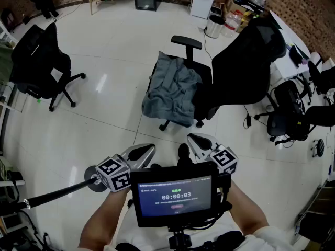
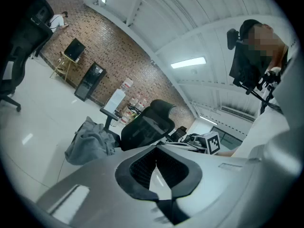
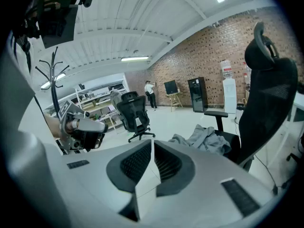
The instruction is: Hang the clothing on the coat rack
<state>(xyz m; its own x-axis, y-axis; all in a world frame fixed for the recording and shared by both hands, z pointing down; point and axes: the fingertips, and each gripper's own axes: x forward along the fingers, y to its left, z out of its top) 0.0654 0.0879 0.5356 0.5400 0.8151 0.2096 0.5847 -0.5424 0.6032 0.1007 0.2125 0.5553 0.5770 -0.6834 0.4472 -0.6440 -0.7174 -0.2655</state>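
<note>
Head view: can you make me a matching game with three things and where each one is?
Things:
1. crumpled grey garment
2. small black screen showing a timer
3. black office chair standing alone

Places:
A. far left of the white floor
B. bottom middle of the picture
C. lying on the middle chair, on its seat

Pairs: 1-C, 2-B, 3-A

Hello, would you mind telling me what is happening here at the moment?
A person holds a gripper in each hand, and both are empty: the left gripper and the right gripper have their jaws together. The grey garment lies crumpled on the seat of a black office chair ahead, untouched. The coat rack stands off to the left.
</note>
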